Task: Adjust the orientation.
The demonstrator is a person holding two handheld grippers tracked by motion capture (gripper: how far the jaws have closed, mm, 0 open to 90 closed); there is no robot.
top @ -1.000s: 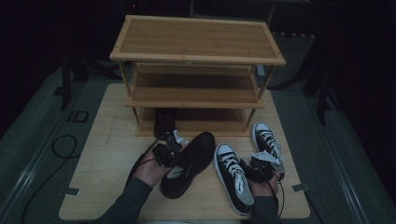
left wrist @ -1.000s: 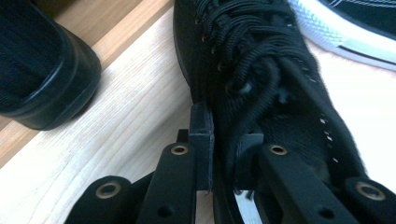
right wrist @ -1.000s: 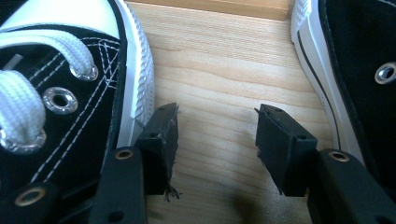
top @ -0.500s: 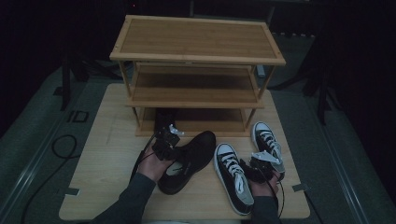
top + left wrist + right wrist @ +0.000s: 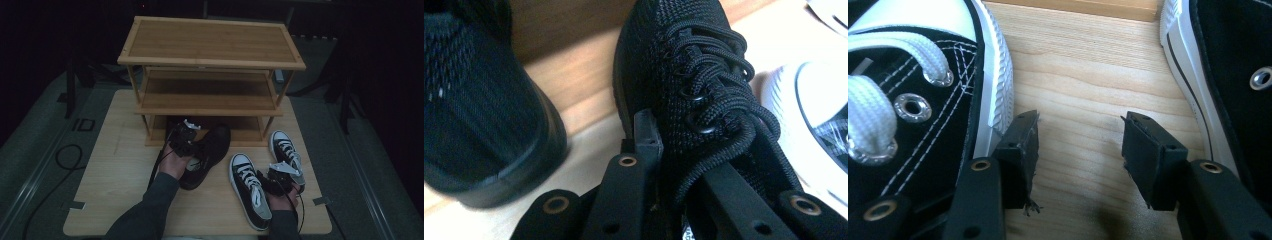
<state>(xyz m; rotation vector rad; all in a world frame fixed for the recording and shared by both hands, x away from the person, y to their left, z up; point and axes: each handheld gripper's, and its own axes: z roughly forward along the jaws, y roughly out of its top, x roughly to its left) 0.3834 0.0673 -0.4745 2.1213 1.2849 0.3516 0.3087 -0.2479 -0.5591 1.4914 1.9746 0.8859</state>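
Black knit is being pinched by the left hand-held gripper [image 5: 184, 141] in the high view: the black knit shoe [image 5: 207, 155] is lying on the table [image 5: 110, 165] at six o'clock of the bamboo shoe rack [image 5: 210, 75], toe pointing towards the bottom shelf [image 5: 240, 131], where a second black shoe [image 5: 175, 124] is already sitting at eleven o'clock of it. The right hand-held gripper [image 5: 277, 176] is resting between the two canvas sneakers [image 5: 250, 187].

From the left gripper view, the jaws are being held narrow on the laced collar of the black knit shoe [image 5: 684, 75], one jaw inside the opening and one outside. The hold is probably best kept firm and the toe steered to three o'clock of the second black shoe [image 5: 479, 110], so the pair is ending up side by side.

From the right gripper view, the right hand-held gripper [image 5: 1079, 150] is standing wide with bare table [image 5: 1083, 75] between its jaws, gripping nothing; a canvas sneaker [image 5: 913, 90] is lying at nine o'clock.
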